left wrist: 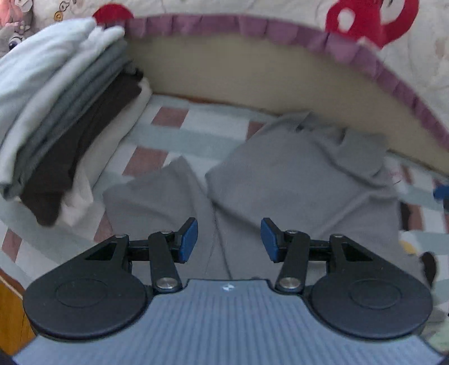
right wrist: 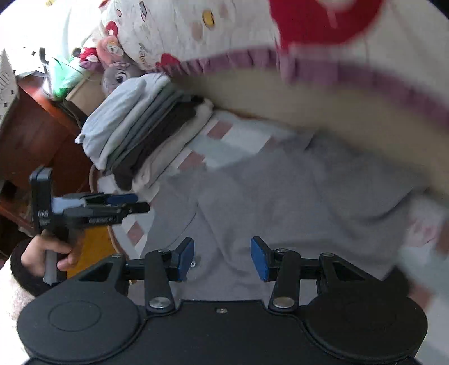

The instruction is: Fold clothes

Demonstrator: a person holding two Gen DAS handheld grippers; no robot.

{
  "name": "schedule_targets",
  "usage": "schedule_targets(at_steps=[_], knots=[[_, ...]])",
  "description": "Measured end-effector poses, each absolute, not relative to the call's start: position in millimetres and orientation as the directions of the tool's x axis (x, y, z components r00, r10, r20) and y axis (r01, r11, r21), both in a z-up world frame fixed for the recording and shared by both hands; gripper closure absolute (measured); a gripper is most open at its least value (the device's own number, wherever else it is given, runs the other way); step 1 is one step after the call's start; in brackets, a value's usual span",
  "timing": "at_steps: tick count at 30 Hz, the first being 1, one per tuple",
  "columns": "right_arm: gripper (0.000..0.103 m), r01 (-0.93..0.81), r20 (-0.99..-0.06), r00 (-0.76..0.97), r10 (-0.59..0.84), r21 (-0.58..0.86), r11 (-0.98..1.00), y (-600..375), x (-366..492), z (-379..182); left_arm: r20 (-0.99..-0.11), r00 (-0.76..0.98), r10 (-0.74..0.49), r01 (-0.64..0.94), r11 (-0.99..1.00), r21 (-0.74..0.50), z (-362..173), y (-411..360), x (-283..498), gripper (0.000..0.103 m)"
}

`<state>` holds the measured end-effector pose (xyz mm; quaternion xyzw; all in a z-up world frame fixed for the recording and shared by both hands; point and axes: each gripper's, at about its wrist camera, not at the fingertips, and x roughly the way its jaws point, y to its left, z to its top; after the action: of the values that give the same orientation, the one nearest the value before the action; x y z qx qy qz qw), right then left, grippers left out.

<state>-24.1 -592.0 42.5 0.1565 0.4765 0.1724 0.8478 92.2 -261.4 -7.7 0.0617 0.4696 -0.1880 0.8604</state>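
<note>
Left tool (left wrist: 229,240): jaws spread wide, blue pads (left wrist: 187,240) well apart, nothing between them. It hangs over the grey garment (left wrist: 294,179), which fills the ground from centre out to 3 o'clock in the left wrist view.

Grey garment lies on a bed with a checked sheet (left wrist: 202,123) of pale green, white and dusty pink squares. The cloth is rumpled and partly doubled over: one flap lies toward 8 o'clock, a larger bunched mass toward 1 o'clock, with a crease running between them down toward the tool.

Stack of folded clothes (left wrist: 56,112) at 10 o'clock on the same sheet: pale blue on top, then white, grey, dark brown, cream at the bottom. It stands apart from the grey garment.

Behind, from 11 to 3 o'clock, a quilt (left wrist: 280,16) with a purple frilled edge and red printed figures; its tan underside faces the bed.

Right tool (right wrist: 222,258): jaws likewise spread, empty, above the near edge of the garment. Much of this view is motion-blurred.

In the right wrist view at 8 o'clock, a hand (right wrist: 53,254) in a dark cuff grips the left tool's handle. Plush toys (right wrist: 118,75) at 11 o'clock, on a wooden cabinet (right wrist: 33,134).
</note>
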Motion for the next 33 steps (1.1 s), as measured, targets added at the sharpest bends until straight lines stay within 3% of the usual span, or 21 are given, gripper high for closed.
schedule_targets(at_steps=[4, 7, 11, 15, 18, 22, 23, 24, 25, 27, 28, 30, 31, 33], knots=[[0.053, -0.120, -0.773, 0.489, 0.404, 0.399, 0.909, -596, -49, -35, -0.876, 0.419, -0.241, 0.412, 0.910, -0.054, -47, -270, 86, 0.054], [0.053, -0.094, -0.831, 0.478, 0.284, 0.274, 0.957, -614, -61, -54, -0.882, 0.409, -0.235, 0.430, 0.902, -0.041, -63, -270, 81, 0.052], [0.053, -0.039, -0.799, 0.477, 0.367, 0.397, 0.917, -634, -85, -74, -0.900, 0.365, -0.241, 0.489, 0.871, -0.035, -76, -272, 72, 0.048], [0.051, -0.073, -0.829, 0.422, 0.367, 0.373, 0.925, -618, -102, -88, -0.904, 0.280, -0.323, 0.598, 0.795, -0.099, -73, -279, 49, 0.047], [0.044, -0.077, -0.851, 0.377, 0.365, 0.364, 0.928, -607, -112, -99, -0.893, 0.197, -0.405, 0.689, 0.705, -0.168, -63, -286, 30, 0.037], [0.037, -0.001, -0.934, 0.316, 0.169, 0.178, 0.984, -596, -109, -122, -0.890, 0.069, -0.450, 0.808, 0.549, -0.215, -60, -296, 2, 0.021], [0.042, -0.001, -0.922, 0.330, 0.204, 0.215, 0.977, -597, -109, -124, -0.896, 0.059, -0.441, 0.821, 0.532, -0.207, -64, -298, -3, 0.020], [0.054, -0.005, -0.907, 0.342, 0.246, 0.260, 0.966, -598, -110, -125, -0.901, 0.050, -0.430, 0.834, 0.514, -0.200, -68, -300, -8, 0.020], [0.096, -0.018, -0.884, 0.350, 0.309, 0.323, 0.946, -599, -111, -123, -0.907, 0.040, -0.420, 0.847, 0.496, -0.192, -71, -302, -14, 0.020], [0.095, -0.038, -0.849, 0.369, 0.378, 0.392, 0.919, -601, -115, -108, -0.912, 0.033, -0.410, 0.866, 0.467, -0.179, -79, -305, -20, 0.020], [0.095, -0.068, -0.839, 0.385, 0.385, 0.390, 0.918, -600, -117, -96, -0.911, 0.034, -0.411, 0.873, 0.456, -0.173, -83, -306, -21, 0.022], [0.095, -0.105, -0.821, 0.405, 0.401, 0.394, 0.913, -603, -124, -73, -0.899, -0.016, -0.438, 0.873, 0.432, -0.226, -86, -302, -20, 0.069], [0.095, -0.113, -0.823, 0.400, 0.404, 0.393, 0.912, -606, -127, -64, -0.895, -0.055, -0.443, 0.869, 0.420, -0.261, -85, -298, -20, 0.100], [0.095, -0.135, -0.848, 0.365, 0.384, 0.360, 0.923, -611, -134, -52, -0.883, -0.131, -0.451, 0.856, 0.397, -0.330, -82, -292, -19, 0.102]])
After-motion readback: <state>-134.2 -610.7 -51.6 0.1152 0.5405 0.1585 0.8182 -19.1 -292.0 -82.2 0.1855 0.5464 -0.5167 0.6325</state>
